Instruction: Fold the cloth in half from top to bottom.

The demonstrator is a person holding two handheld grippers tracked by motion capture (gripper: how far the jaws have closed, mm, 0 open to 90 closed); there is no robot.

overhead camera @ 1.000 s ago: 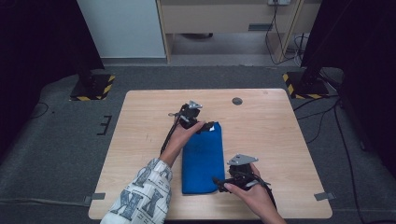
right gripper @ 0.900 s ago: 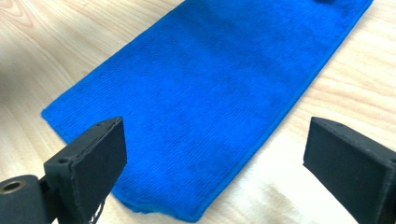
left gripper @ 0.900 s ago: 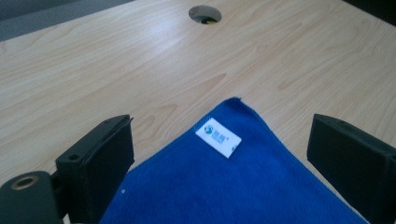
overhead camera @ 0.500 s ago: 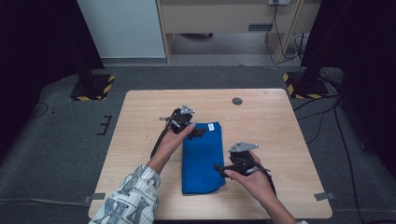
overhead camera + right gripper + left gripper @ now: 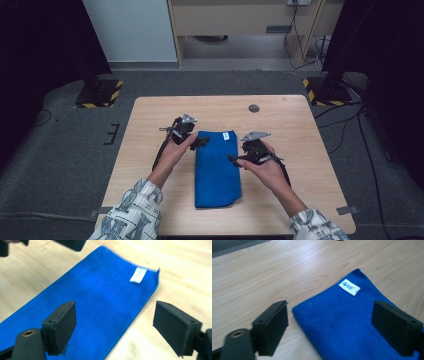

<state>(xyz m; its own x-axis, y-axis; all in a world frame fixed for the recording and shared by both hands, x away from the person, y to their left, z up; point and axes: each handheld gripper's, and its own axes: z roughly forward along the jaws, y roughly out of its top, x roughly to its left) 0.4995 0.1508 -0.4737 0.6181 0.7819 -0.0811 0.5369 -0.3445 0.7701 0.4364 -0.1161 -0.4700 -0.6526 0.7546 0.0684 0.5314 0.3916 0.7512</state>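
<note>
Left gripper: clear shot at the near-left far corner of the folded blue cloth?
Probably yes. The left gripper hangs at the far left corner of the folded blue microfibre cloth, its jaws apart but just closing, astride that corner. Nothing lies between; the right gripper stands at the opposite edge.

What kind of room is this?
Probably a lab or workshop set up for recording: a lone wooden table on grey carpet, black stands with yellow-striped bases, and loose cables on the floor.

The right hand-held gripper (image 5: 116, 330) hovers over a folded blue microfibre cloth (image 5: 95, 302), its jaws apart and just narrowing. The cloth's white label (image 5: 138, 275) lies at its far end on the pale wooden desk (image 5: 185, 270).
</note>
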